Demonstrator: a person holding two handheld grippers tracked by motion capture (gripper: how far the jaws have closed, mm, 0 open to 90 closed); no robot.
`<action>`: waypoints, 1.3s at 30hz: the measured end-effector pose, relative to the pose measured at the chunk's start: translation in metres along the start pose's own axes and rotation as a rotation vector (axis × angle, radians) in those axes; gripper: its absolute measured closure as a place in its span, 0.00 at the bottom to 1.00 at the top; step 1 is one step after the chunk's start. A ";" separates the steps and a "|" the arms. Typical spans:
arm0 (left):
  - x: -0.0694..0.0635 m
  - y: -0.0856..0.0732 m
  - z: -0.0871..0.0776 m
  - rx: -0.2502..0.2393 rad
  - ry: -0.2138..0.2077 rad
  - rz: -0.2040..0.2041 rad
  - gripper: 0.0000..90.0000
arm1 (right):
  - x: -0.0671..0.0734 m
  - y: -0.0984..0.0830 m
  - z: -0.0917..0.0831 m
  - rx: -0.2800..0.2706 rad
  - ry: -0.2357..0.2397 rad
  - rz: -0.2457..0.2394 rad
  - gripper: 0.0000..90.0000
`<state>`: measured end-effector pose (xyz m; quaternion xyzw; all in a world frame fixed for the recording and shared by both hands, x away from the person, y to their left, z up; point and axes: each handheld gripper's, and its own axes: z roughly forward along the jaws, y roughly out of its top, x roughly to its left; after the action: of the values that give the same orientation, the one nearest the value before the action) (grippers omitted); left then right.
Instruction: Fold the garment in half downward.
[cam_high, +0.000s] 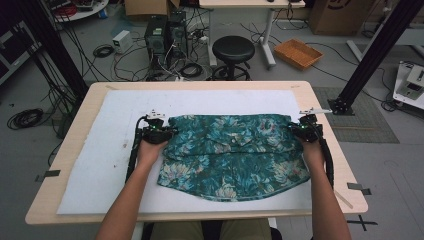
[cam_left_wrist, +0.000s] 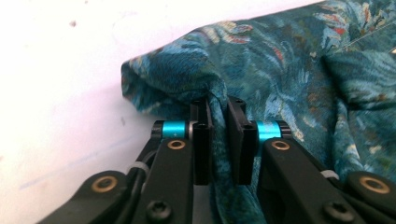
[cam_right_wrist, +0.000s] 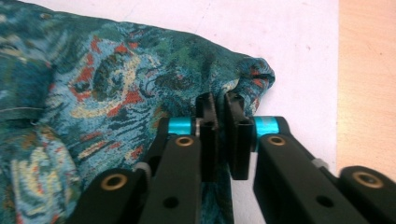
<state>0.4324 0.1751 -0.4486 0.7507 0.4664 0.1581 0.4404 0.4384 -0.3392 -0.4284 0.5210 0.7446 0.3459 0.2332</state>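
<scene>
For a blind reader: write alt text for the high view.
A person's two grippers, left and right, pinch the far corners of a teal floral fabric garment spread on a white mat on a wooden table.

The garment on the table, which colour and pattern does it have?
The garment is teal with a leafy floral print and red-orange flecks, clearest in the right gripper view.

Garment (cam_high: 235, 155) lies on mat (cam_high: 100, 165) (atop table (cam_high: 75, 125)).

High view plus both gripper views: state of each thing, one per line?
Cloth: folded, lying on the mat, both far corners pinched.
Left gripper: shut on cloth corner.
Right gripper: shut on cloth corner.
Mat: flat on the table.
</scene>
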 end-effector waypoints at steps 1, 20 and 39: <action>0.001 -0.001 -0.002 0.005 0.008 0.005 0.88 | 0.000 0.000 0.000 0.000 0.000 0.000 0.93; -0.036 0.044 -0.030 -0.102 -0.186 0.213 0.38 | 0.034 -0.006 -0.053 -0.179 0.203 -0.005 0.36; -0.095 0.050 0.068 0.171 -0.257 0.290 0.30 | 0.055 -0.023 -0.047 -0.142 0.371 -0.099 0.23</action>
<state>0.4556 0.0521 -0.4296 0.8585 0.3052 0.0824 0.4037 0.3714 -0.3061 -0.4145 0.3934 0.7733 0.4757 0.1449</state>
